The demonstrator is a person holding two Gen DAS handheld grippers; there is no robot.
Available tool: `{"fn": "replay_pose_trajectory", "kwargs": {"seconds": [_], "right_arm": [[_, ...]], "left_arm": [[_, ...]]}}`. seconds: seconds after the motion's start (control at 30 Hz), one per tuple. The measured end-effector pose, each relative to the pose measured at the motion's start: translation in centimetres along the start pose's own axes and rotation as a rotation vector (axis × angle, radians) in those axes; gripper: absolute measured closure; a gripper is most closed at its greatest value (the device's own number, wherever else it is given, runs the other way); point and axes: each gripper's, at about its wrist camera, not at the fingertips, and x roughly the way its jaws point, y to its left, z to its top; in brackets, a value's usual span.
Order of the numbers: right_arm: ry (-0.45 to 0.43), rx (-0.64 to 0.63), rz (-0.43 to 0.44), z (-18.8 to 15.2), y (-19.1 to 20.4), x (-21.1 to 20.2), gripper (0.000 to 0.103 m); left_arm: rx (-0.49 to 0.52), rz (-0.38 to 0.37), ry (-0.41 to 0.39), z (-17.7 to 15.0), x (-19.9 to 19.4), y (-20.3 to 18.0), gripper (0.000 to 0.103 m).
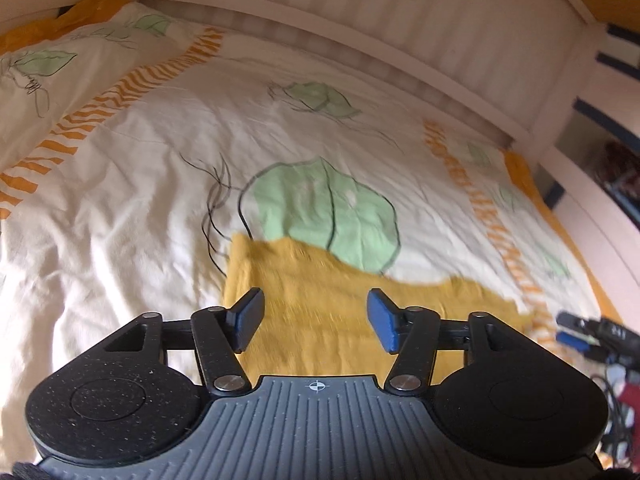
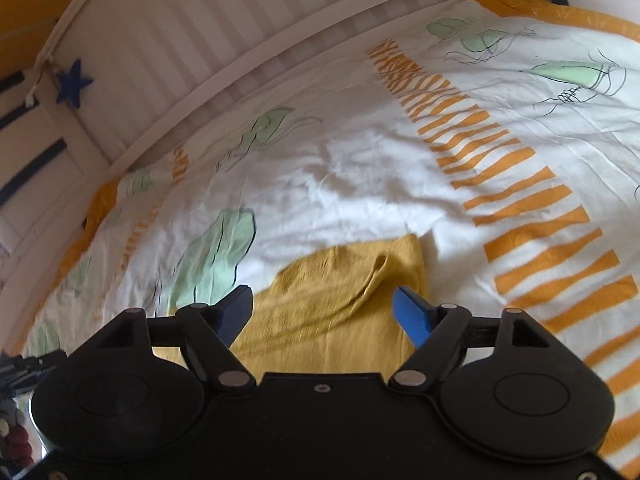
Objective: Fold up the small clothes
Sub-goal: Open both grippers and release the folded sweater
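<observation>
**Loose bedding under a thin yellow garment**

The bed (image 1: pixel 120 208) wears a soft, rumpled white cover printed with green leaves and orange stripes, backed by a ribbed white wall. Its slack wrinkles are the main hazard: I judge that a claw closing low could pinch cover along with cloth and drag both.

The yellow garment (image 1: pixel 320 312) lies flat on the cover, directly ahead of both claws. It looks thin and finely knitted, with a raised crease (image 2: pixel 372 280) near one edge; a careless lift there may set a crooked fold.

The left claw (image 1: pixel 316 316) is spread wide, holding nothing. The right claw (image 2: pixel 326 314) is likewise spread and empty above the cloth.
</observation>
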Motion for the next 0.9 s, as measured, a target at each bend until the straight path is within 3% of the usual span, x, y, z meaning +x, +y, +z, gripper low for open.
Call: {"fn": "replay_pose_trajectory", "kwargs": {"seconds": [0.17,0.3,0.5,0.6,0.9], "right_arm": [[0.054,-0.136,-0.027,-3.0,2.8,-0.5,0.019],[0.078,-0.229,-0.044,-4.6,4.8,0.3,0.019],[0.109,-0.341,-0.072,-5.1,7.1,2.8,0.019],[0.133,-0.382,-0.103,-5.3,7.7,4.7,0.019],[0.178,-0.474,-0.217,-4.4,9.1,11.4,0.015]], "left_arm": [[0.135,0.062,0.023,-3.2,0.7,-1.5,0.041],[0.188,0.094,0.029,-4.9,2.9,-1.4,0.041],[0.162,0.132,0.091,-5.9,6.0,1.2,0.041],[0.112,0.108,0.130,-6.2,6.9,2.7,0.041],[0.108,0.089,0.165,-5.6,7.5,2.5,0.036]]}}
